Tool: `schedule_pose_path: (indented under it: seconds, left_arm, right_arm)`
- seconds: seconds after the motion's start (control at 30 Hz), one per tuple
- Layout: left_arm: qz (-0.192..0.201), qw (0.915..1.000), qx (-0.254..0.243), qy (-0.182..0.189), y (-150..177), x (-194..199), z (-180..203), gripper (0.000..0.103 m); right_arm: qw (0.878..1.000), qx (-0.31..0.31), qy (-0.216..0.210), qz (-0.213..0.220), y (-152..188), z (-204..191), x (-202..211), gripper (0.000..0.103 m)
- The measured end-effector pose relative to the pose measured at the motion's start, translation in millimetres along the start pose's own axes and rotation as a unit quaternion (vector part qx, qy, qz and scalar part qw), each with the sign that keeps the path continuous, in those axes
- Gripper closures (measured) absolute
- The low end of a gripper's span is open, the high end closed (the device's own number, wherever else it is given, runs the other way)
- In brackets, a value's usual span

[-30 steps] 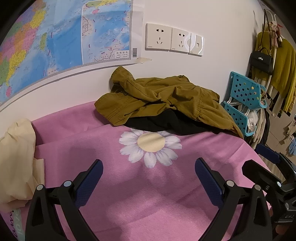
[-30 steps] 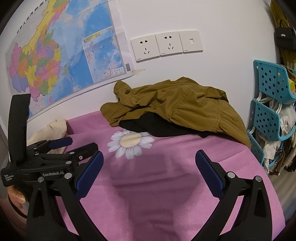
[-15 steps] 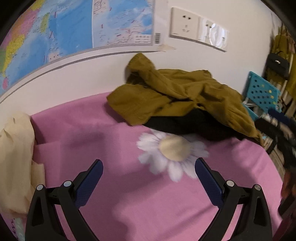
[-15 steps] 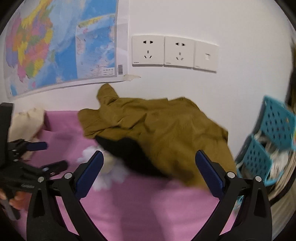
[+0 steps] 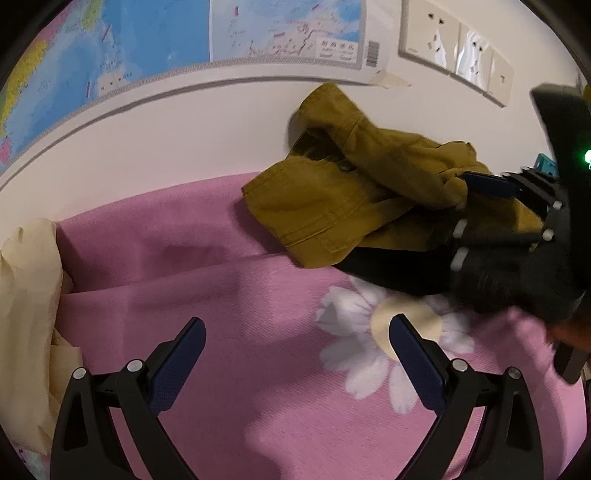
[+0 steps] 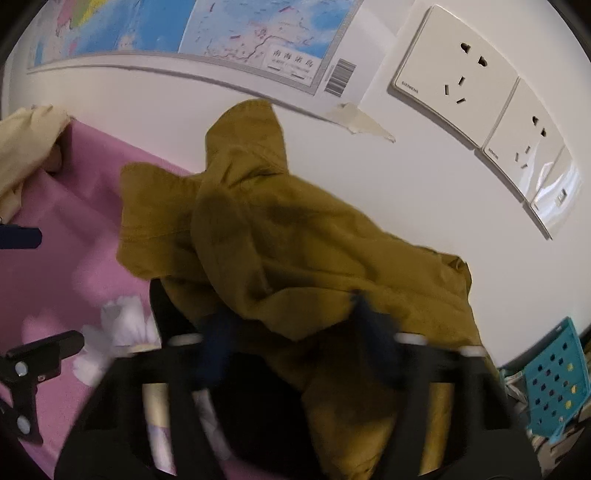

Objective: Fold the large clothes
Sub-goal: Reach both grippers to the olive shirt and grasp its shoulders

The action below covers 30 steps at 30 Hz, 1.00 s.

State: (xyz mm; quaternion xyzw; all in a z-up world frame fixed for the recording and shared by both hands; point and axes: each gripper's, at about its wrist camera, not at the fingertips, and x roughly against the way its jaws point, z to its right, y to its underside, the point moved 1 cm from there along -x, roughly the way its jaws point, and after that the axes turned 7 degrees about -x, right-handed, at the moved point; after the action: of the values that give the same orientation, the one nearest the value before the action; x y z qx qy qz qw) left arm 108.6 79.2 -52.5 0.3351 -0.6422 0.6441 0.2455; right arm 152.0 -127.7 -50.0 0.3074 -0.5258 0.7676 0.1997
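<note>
The olive jacket (image 6: 295, 251) is matt woven cloth with stitched seams. The pink cover (image 5: 229, 295) is a finely ribbed, matt fabric. The map (image 5: 184, 33) is glossy paper. The wall sockets (image 6: 454, 74) are smooth, shiny plastic. The basket (image 6: 554, 373) is perforated turquoise plastic.

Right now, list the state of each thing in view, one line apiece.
Olive jacket: crumpled, unfolded, heaped against the wall.
Black garment: mostly under the jacket.
Right gripper: jaws closing, jacket fabric between them.
Left gripper: open, empty, over the pink sheet.
Cream cloth: bunched at the sheet's edge.
</note>
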Motion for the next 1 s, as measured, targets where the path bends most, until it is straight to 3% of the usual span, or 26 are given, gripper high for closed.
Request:
schedule_pose_path:
  seconds: [0.03, 0.07, 0.17, 0.23, 0.3, 0.33, 0.53, 0.57, 0.6, 0.63, 0.7, 0.83, 1.0]
  left_arm:
    - [0.0, 1.0, 0.0, -0.001, 0, -2, -1, 0.007]
    - [0.001, 1.0, 0.001, -0.004, -1, -3, -3, 0.007]
    - [0.003, 0.9999, 0.005, -0.009, -5, -9, -8, 0.007]
    - [0.001, 0.9999, 0.011, -0.008, -8, -13, -11, 0.007]
    - [-0.001, 0.9998, 0.016, -0.01, -11, -18, -14, 0.007]
    - [-0.002, 0.9998, 0.017, -0.01, -12, -19, -16, 0.007]
    - [-0.005, 0.9997, 0.02, -0.012, -9, -23, -21, 0.007]
    - [-0.008, 0.9997, 0.02, -0.011, -9, -26, -22, 0.007]
    - [-0.01, 0.9997, 0.02, -0.011, -10, -28, -23, 0.007]
    - [-0.012, 0.9997, 0.02, -0.008, -9, -29, -24, 0.007]
    - [-0.011, 0.9997, 0.02, 0.005, -9, -30, -25, 0.007]
    - [0.025, 0.9989, 0.013, 0.039, -11, -21, -28, 0.007]
    - [0.091, 0.9856, 0.007, 0.142, -19, 5, -22, 0.007]
  right_arm:
    - [1.0, -0.013, -0.017, 0.004, -2, 8, 4, 0.068]
    - [0.999, -0.035, -0.038, 0.007, -4, 21, 12, 0.085]
    - [0.995, -0.077, -0.049, 0.042, -11, 56, 42, 0.088]
    - [0.991, -0.107, -0.066, 0.052, -15, 74, 55, 0.08]
    - [0.991, -0.104, -0.074, 0.045, -18, 77, 56, 0.049]
    - [0.993, -0.083, -0.068, 0.04, -20, 70, 51, 0.043]
    - [0.998, -0.017, -0.061, 0.016, -30, 31, 12, 0.039]
    - [0.998, -0.013, -0.062, 0.015, -32, 28, 8, 0.045]
    - [0.998, -0.012, -0.058, 0.014, -35, 27, 5, 0.079]
    - [0.997, -0.026, -0.07, 0.003, -39, 31, 3, 0.095]
    - [0.997, -0.038, -0.071, 0.022, -51, 39, 12, 0.098]
    - [0.99, -0.071, -0.082, 0.09, -67, 82, 83, 0.099]
    - [0.982, -0.114, -0.059, 0.138, -78, 138, 165, 0.1]
